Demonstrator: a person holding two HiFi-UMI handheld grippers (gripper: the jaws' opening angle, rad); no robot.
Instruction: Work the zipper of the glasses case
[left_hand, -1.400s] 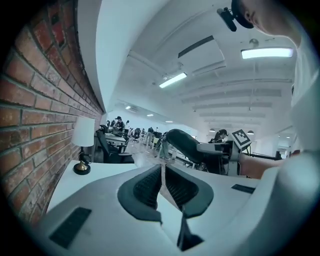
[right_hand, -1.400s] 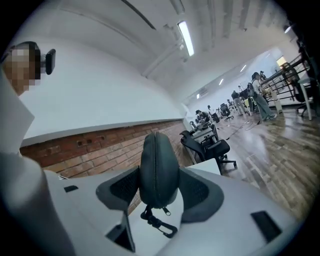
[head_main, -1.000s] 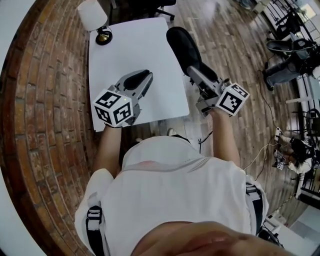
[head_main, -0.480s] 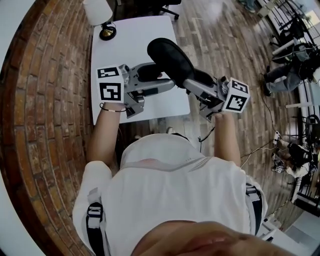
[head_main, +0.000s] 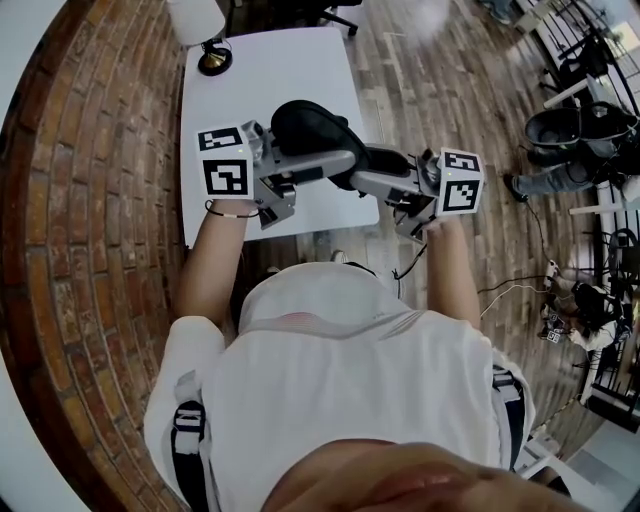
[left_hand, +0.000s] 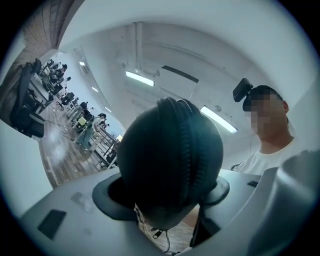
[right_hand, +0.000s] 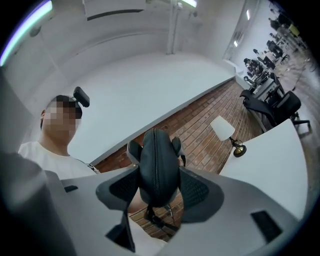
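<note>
Although the glasses case (head_main: 310, 135) hangs in the air between both tools, the zipper work itself looks barely begun.

The white table (head_main: 260, 90) takes up the middle of the head view, with a lamp (head_main: 195, 20) at its far corner. The case hangs over the table's near edge, clear of the top. The left gripper (left_hand: 164, 197) reaches in from the table's left side. Its jaws have just been opening and now stand wide, with one rounded end of the case between them. I see no pad pressing on it. The right gripper (right_hand: 159, 186) comes in from the table's right side, and its jaws are about half closed, clamped on the other end with one pad on each shell half.

The case's long axis runs from one gripper to the other, roughly along the table's near edge, with the left end angled a little farther over the table. Each gripper view looks at it end-on.

The zipper (left_hand: 187, 145) wraps over both ends as a ridged seam, and its teeth appear meshed wherever they show. I cannot pick out the pull tab. As I judge it, finding the tab and running it along the seam is all still to do.
</note>
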